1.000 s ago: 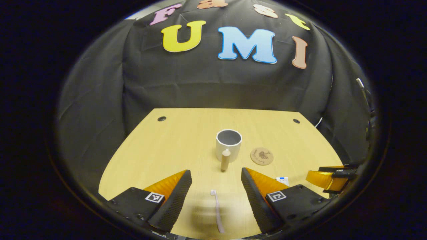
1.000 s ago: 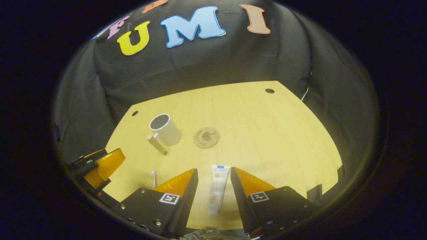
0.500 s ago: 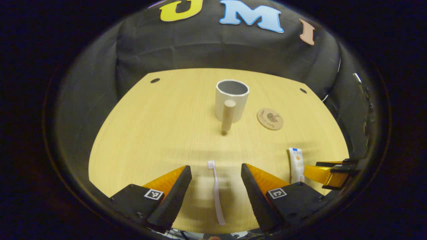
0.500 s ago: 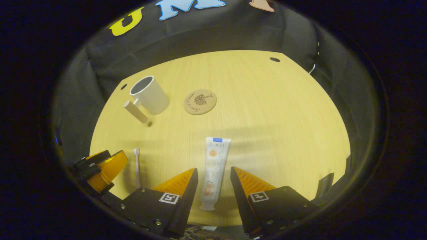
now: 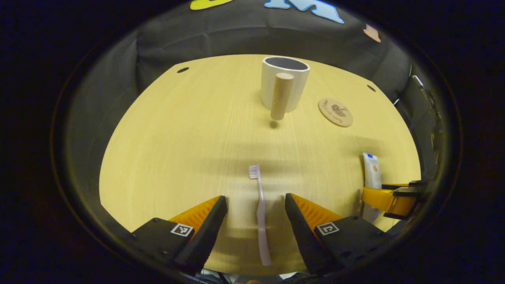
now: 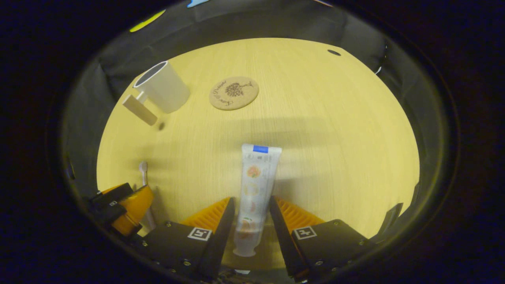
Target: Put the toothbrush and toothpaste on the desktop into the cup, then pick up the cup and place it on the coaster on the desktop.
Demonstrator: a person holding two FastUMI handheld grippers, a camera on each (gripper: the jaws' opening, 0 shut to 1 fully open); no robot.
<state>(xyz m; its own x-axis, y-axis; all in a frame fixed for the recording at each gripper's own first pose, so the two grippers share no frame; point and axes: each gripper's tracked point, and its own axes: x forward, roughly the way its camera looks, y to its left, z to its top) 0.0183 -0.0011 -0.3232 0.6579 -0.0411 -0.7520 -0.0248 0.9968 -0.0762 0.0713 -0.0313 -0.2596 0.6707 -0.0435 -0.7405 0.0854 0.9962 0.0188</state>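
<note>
Toothbrush (image 5: 260,209) lies flat near the desk's (image 5: 165,150) front edge, between the spread fingers of my left gripper (image 5: 255,221), untouched. My right gripper (image 6: 250,225) straddles the toothpaste (image 6: 254,189), jaws narrowed close to its sides; I cannot tell whether they touch. Both grippers hang low, tilted down. Toward the back edge stands the cup (image 5: 285,85), with the coaster (image 5: 335,112) just right of it.

Bare desktop (image 5: 177,130) lies open around the cup (image 5: 285,83) and coaster (image 5: 335,112).
</note>
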